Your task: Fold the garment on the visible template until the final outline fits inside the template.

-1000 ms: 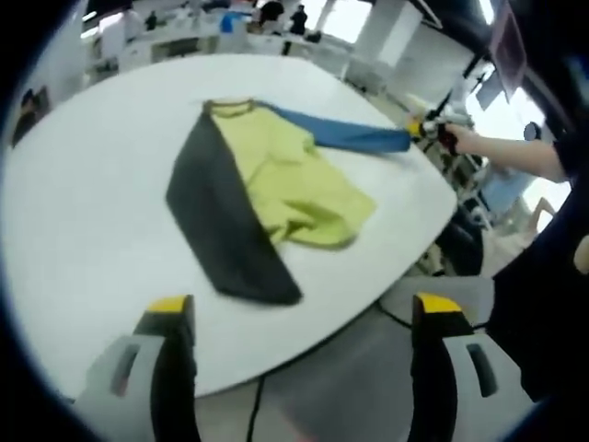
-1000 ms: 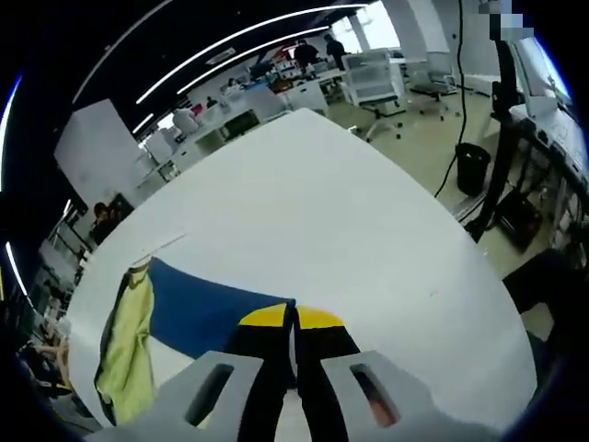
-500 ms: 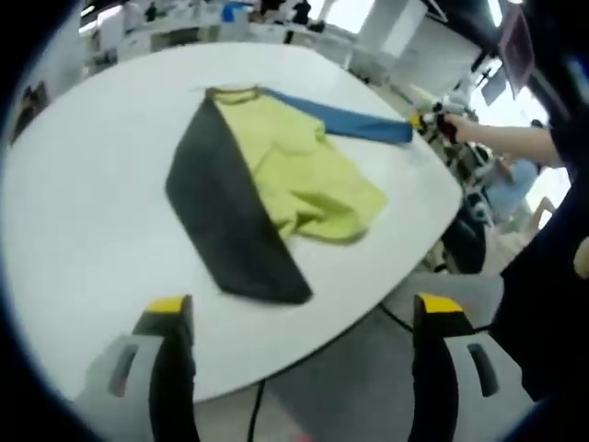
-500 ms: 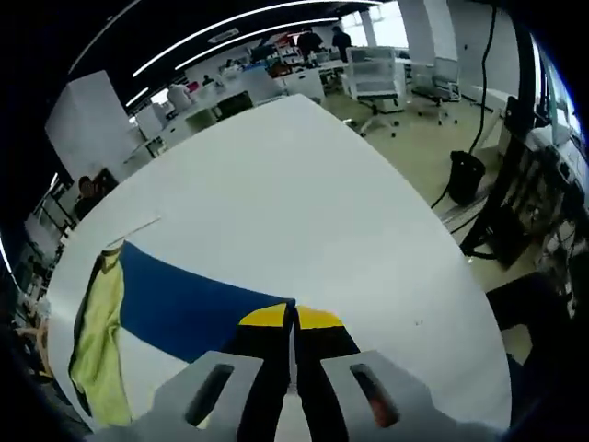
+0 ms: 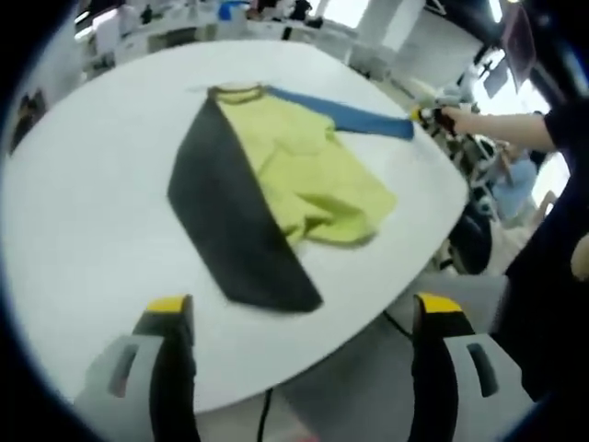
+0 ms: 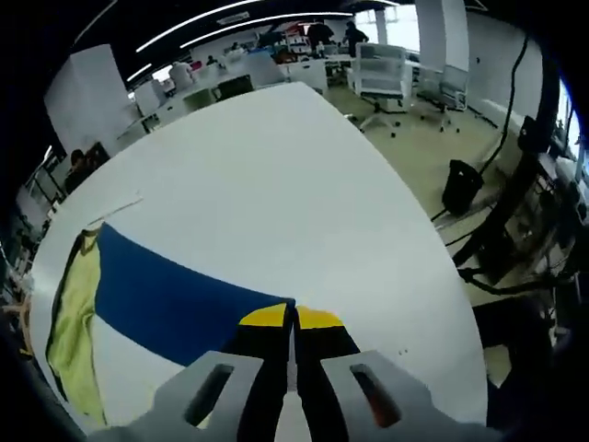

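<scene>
Garment (image 5: 276, 193) is seen spread on the white table (image 5: 83, 193) in the left gripper view: a dark panel (image 5: 235, 230) at 9 o'clock of a yellow-green body (image 5: 322, 180), with a blue sleeve (image 5: 345, 112) stretched out toward 2 o'clock. The left tool (image 5: 299, 308) is held wide open over the near table edge, nothing between its yellow-tipped jaws, well apart from the garment. At the sleeve's far end the right tool (image 5: 425, 115) is visible, held in a person's hand (image 5: 460, 120). The right gripper view gives the closer detail: the right tool (image 6: 293, 318) is closed tight, the blue sleeve (image 6: 175, 299) reaching its tips, so the cuff looks pinched. From there the dark panel is barely visible; only a strip of yellow-green (image 6: 69, 322) is seen at 9 o'clock. No template outline can be made out on the table.
</scene>
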The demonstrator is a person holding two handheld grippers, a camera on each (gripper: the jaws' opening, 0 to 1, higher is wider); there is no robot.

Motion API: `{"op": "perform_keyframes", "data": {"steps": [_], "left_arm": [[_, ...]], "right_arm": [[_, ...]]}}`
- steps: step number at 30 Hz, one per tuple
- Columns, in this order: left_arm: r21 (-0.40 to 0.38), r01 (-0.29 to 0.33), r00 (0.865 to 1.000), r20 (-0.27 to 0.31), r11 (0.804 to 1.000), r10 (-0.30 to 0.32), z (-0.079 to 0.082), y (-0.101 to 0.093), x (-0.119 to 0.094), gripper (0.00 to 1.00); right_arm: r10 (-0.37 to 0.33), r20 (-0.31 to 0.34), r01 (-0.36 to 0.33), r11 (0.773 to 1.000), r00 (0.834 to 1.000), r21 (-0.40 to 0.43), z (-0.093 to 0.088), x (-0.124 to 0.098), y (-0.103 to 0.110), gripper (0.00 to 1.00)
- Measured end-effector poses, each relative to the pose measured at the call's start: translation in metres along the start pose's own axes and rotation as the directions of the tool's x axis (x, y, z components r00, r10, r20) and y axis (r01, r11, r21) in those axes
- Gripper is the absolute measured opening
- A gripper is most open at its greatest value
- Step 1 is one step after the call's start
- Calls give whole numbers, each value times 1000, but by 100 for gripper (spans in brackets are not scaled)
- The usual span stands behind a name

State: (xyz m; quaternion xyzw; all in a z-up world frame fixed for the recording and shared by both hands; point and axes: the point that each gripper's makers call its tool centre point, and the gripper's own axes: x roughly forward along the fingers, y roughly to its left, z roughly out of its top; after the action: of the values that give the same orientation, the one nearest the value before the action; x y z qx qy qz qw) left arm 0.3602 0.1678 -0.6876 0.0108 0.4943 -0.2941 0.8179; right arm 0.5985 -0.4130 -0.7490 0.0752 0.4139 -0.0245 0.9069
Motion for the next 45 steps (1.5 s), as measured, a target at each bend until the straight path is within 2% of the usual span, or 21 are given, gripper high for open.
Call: {"op": "perform_keyframes", "data": {"steps": [13,14,17,25,45], "left_arm": [[-14,11,1000,-3,1000,-11,11,6,9,95],[-14,11,1000,-2,1000,-11,11,7,9,95],[-21,14,1000,-1,1000,-14,12,7,10,95],[-51,27,1000,15,998,-26,14,8,10,95],[-47,27,999,19,999,-26,16,5,9,95]], "right_arm": [[-24,-29,23,999,999,-24,-2,23,-9,2],[-26,-29,25,999,999,-22,1,30,-15,2],[-30,-28,29,999,999,-25,3,34,-17,2],[-39,-44,37,998,998,-46,0,36,-17,2],[-41,-52,37,997,998,-70,0,35,-16,3]]}}
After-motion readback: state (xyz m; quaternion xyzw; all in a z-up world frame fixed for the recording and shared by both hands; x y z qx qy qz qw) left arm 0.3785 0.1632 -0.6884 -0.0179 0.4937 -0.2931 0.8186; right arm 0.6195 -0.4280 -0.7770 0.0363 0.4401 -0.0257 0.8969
